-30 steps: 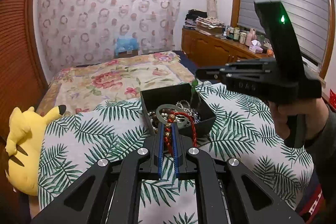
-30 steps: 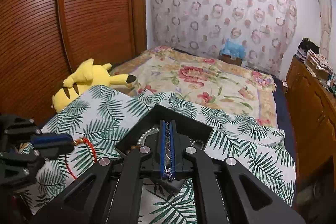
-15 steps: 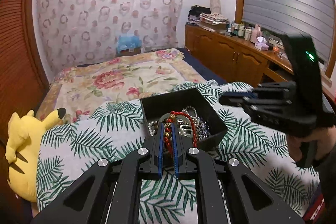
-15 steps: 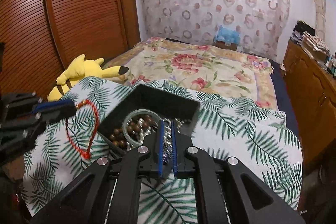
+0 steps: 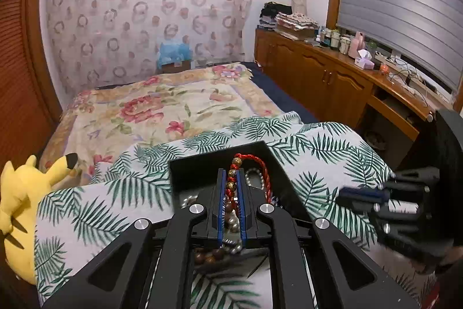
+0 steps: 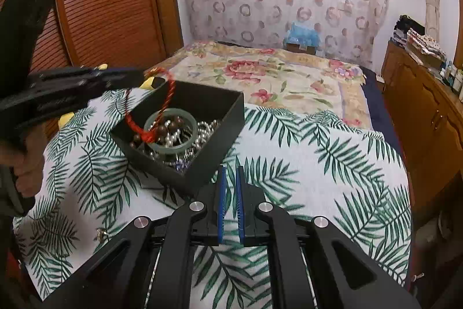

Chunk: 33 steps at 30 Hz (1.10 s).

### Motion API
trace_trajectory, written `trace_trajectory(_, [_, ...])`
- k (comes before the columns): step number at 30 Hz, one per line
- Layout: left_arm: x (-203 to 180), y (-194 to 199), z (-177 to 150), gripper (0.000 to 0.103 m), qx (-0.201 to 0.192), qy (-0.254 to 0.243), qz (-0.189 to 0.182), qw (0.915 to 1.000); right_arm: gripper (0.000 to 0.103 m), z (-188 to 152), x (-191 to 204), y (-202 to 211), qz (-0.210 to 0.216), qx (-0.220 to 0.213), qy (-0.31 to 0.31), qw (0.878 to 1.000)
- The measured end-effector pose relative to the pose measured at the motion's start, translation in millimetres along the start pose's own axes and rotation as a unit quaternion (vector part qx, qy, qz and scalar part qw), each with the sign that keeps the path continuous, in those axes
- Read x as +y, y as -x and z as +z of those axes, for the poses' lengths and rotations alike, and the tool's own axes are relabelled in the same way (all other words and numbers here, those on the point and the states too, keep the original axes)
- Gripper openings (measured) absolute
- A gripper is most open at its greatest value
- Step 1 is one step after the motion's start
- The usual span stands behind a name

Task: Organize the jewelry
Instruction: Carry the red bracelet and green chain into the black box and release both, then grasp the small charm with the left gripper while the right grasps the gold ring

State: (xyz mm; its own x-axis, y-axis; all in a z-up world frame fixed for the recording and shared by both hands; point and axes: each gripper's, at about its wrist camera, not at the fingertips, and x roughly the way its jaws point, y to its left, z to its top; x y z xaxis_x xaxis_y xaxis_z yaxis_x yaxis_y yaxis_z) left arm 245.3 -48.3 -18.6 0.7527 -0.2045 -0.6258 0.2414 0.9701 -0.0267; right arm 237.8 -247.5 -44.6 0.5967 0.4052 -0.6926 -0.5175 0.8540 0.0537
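My left gripper (image 5: 231, 174) is shut on a red cord bracelet with gold beads (image 5: 235, 173) and holds it over the black jewelry box (image 5: 277, 164). In the right wrist view the left gripper (image 6: 139, 74) dangles the red bracelet (image 6: 136, 120) into the box (image 6: 214, 132), above a green jade bangle (image 6: 170, 146), brown beads and pearls. My right gripper (image 6: 230, 175) is shut and empty, just in front of the box's near corner. It shows blurred at the right of the left wrist view (image 5: 361, 194).
The box sits on a palm-leaf cloth (image 6: 303, 164) over a bed with a floral blanket (image 6: 275, 77). A yellow plush toy (image 5: 17, 207) lies at the left. A wooden cabinet (image 5: 332, 77) runs along the right. A small metal piece (image 6: 101, 233) lies on the cloth.
My left gripper has carried the red bracelet forward over the box. My right gripper has let go of its chain, drawn back and to the right of the box, and is empty.
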Motion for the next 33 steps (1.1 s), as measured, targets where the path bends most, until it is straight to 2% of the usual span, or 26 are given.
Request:
trace_trajectory(9, [-11,-29,-3,0.008,0.019,-0.002,0.005,0.9998,0.008,-15,2,5,0.003,0.004,0.002,1.000])
trace_trajectory(10, [-11,-30,-5,0.010,0.023,-0.001,0.006,0.9997,0.008,-17,2,6,0.004,0.003,0.001,1.000])
trace_trajectory(11, [-10,-30,-6,0.019,0.024,0.000,0.006,0.9997,0.008,-17,2,6,0.005,0.003,0.000,1.000])
trace_trajectory(12, [-10,-28,-7,0.032,0.023,0.002,0.007,0.9997,0.008,-18,2,6,0.005,0.003,-0.001,1.000])
trace_trajectory(14, [-9,-20,-13,0.044,0.015,0.006,0.010,0.9998,0.008,-24,3,7,0.007,0.002,-0.002,1.000])
trace_trajectory(22, [-3,12,-38,0.065,0.014,0.004,0.017,0.9997,0.009,-43,12,18,0.008,-0.002,-0.001,1.000])
trace_trajectory(23, [-2,19,-42,0.069,0.010,0.001,0.017,0.9998,0.014,-46,14,20,0.009,-0.003,0.000,1.000])
trace_trajectory(24, [-2,23,-45,0.072,0.009,0.000,0.016,0.9998,0.024,-48,17,22,0.011,-0.004,0.000,1.000])
trace_trajectory(26, [0,34,-54,0.074,0.008,0.001,0.011,0.9999,0.029,-53,22,27,0.018,-0.006,0.000,1.000])
trace_trajectory(33, [3,45,-83,0.077,0.023,0.010,0.000,0.9997,0.029,-67,41,35,0.035,0.003,0.014,0.999])
